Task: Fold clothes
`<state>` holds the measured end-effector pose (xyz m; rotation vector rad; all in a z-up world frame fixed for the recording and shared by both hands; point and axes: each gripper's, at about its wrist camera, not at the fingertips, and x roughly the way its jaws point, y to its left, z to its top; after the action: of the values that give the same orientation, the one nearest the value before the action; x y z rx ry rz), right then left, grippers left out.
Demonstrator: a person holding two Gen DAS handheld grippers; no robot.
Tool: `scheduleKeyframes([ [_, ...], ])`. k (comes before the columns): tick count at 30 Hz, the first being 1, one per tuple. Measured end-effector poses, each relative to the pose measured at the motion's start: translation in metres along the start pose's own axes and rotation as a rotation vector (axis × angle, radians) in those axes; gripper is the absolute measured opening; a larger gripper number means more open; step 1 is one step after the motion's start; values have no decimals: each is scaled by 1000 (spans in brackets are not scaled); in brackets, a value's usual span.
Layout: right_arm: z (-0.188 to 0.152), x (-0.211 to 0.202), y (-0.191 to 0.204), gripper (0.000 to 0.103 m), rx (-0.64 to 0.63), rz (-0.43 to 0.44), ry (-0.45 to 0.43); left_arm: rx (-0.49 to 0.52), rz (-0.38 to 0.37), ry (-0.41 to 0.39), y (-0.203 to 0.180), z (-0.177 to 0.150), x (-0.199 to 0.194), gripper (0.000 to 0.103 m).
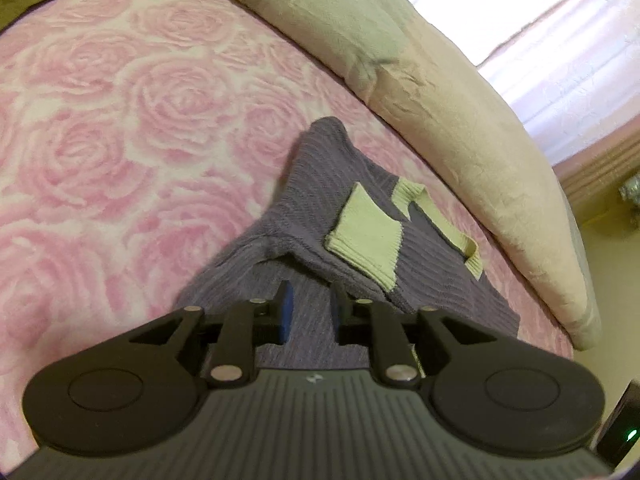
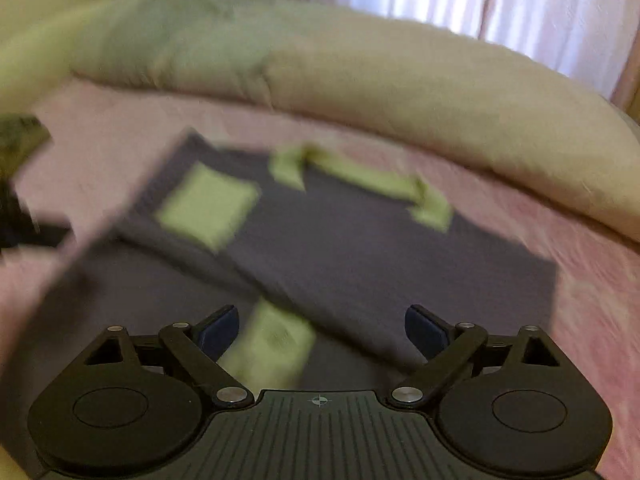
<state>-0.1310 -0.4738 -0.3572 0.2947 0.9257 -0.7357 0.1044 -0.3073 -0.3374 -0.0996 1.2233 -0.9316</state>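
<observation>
Fingers of my left gripper (image 1: 310, 312) are sitting narrowly apart with a fold of the grey-purple knit sweater (image 1: 304, 216) running between the blue pads (image 1: 287, 312), and I cannot tell for sure whether they are pinching it. Over on my right gripper (image 2: 320, 332) the fingers are standing wide apart, holding nothing, hovering over the sweater's near edge in a blurred view. It is lying on the pink rose-patterned bedspread (image 1: 120, 120), its pale green cuff (image 1: 364, 236) folded across the body, near the long beige pillow (image 1: 440, 100).
</observation>
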Motion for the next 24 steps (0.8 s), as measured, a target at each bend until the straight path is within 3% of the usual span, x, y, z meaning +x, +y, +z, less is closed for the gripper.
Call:
scheduleKeyframes([
  [5, -47, 5, -54, 93, 41, -177, 65, -18, -46, 26, -11, 10, 37, 23],
  [10, -72, -3, -94, 91, -14, -257, 67, -75, -53, 37, -20, 25, 79, 26],
  [11, -73, 0, -96, 81, -38, -265, 64, -83, -43, 41, -20, 28, 85, 26],
  [13, -75, 9, -94, 72, -88, -277, 71, -109, -29, 51, -19, 29, 97, 26],
  [15, -77, 16, -93, 71, -128, -292, 65, -126, -34, 44, -17, 29, 102, 23],
  [16, -78, 18, -93, 61, -143, -300, 52, -94, -28, 34, -19, 27, 101, 12],
  [17, -78, 19, -94, 31, -147, -303, 43, -50, -20, 22, -23, 26, 99, 0],
  [18, -78, 21, -96, 17, -138, -299, 49, -7, -11, 11, -26, 24, 97, 0],
  [23, -83, 22, -114, 17, -14, -270, 70, 209, 30, -48, -41, 14, 88, 0],
  [24, -85, 22, -117, 17, 11, -265, 77, 233, 64, -22, -40, 11, 91, 0],
])
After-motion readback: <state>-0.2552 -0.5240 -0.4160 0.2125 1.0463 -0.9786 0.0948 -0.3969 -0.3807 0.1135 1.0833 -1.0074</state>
